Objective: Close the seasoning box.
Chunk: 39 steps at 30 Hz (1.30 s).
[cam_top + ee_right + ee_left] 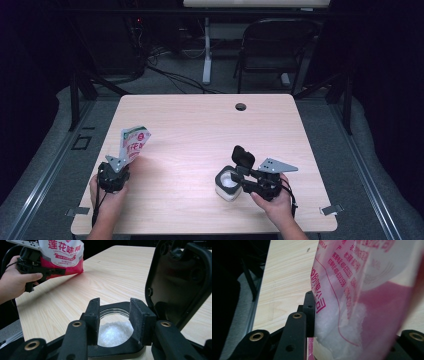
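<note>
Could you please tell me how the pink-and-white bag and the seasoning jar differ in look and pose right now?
The bag is soft printed plastic in pink and white; the jar is rigid, clear with a black collar and an open flip lid. The bag is held up off the table in the left gripper; the jar stands on it, clamped by the right gripper. Both hold white crystals.

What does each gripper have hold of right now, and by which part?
The left gripper clamps the pink-and-white bag by its lower end, bag raised above the table. The right gripper grips the open jar by its black rim, lid flipped up.
</note>
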Available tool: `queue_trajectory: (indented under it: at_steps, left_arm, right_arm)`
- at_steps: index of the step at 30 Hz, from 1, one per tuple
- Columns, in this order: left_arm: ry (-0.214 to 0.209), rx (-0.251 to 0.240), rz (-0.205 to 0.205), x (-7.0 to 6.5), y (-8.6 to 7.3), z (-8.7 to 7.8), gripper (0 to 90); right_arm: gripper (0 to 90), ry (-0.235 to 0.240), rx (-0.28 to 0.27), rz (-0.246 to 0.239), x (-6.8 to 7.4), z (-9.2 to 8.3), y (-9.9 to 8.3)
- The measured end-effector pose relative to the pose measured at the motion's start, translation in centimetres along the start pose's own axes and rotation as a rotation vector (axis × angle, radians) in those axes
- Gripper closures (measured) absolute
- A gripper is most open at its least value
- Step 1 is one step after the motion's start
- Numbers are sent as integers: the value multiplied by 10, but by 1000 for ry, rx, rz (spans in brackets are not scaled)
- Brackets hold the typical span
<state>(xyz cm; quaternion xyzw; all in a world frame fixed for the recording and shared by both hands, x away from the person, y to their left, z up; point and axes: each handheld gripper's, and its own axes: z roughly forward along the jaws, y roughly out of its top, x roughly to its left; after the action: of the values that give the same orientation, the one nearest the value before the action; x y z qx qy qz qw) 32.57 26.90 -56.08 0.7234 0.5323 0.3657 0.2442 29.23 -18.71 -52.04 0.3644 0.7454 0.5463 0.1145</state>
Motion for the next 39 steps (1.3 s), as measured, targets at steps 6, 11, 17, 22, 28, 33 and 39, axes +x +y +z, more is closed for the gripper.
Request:
queue_trajectory:
  at_steps: [6,11,17,22,28,33,39]
  left_arm:
    - [16,8,-13,1,-1,0,720]
    - [11,4,17,-3,-1,1,696]
    - [-22,-19,25,-7,0,0,630]
    - [-104,-64,43,-10,-1,1,466]
    - [-181,-112,39,-18,1,-1,392]
    - [-220,-129,51,-21,2,-4,370]
    - [-296,-150,71,-29,4,-9,369]
  right_arm:
    - [607,2,1,0,0,0,0]
    - [607,0,2,1,0,1,0]
    - [607,1,5,1,0,1,-1]
    - [606,0,-1,4,0,1,-1]
    - [605,-4,1,4,-1,0,-1]
    - [603,-4,0,5,-1,-1,-1]
    - [598,-7,-10,9,-2,-2,0]
